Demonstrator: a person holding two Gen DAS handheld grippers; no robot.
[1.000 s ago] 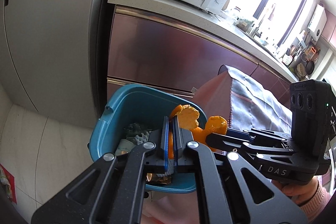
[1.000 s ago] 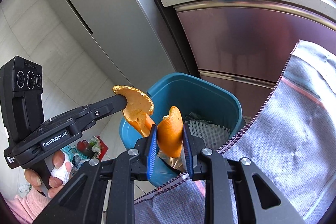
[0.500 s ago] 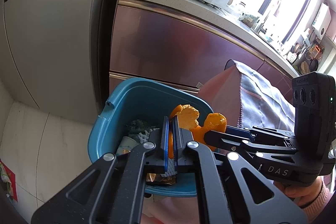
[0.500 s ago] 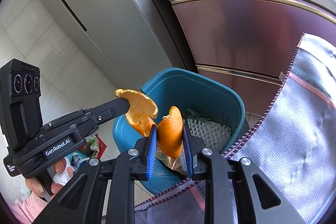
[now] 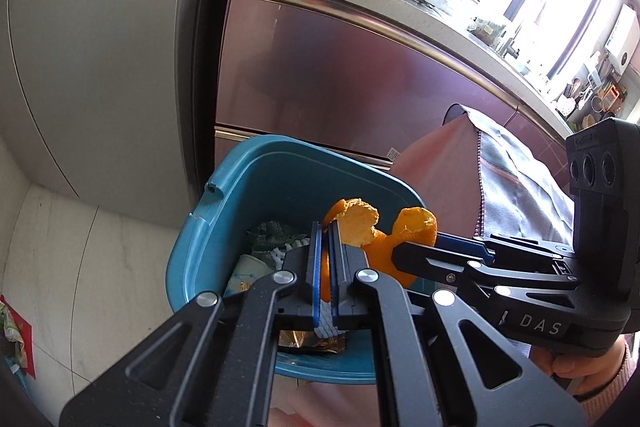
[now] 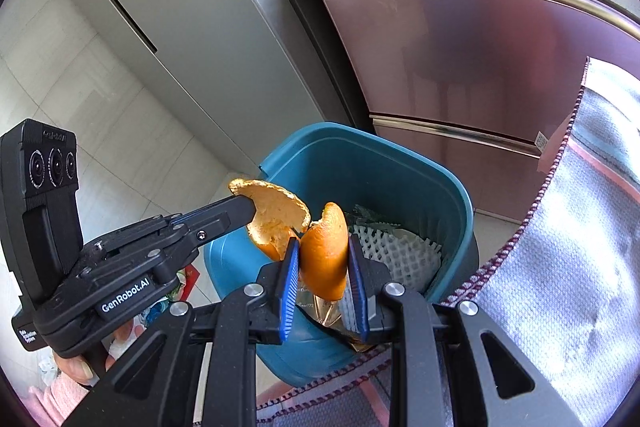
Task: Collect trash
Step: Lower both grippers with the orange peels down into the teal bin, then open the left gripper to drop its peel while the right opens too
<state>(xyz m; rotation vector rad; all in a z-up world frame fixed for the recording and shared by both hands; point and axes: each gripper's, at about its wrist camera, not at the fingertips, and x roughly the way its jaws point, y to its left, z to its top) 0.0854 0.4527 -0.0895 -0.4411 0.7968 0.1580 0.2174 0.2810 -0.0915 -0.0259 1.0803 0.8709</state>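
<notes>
Orange peel [image 6: 324, 247] – one piece, both grippers clamped on it, left [image 5: 326, 259] & right [image 6: 322, 259], above teal bin [image 6: 400, 163].

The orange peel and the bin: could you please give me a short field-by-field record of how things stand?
left gripper: shut on orange peel
right gripper: shut on second orange peel
peel position: both held above the bin opening, peels touching or nearly so
bin: teal, on the floor beside the cabinet
bin contents: white foam net, wrappers
</notes>
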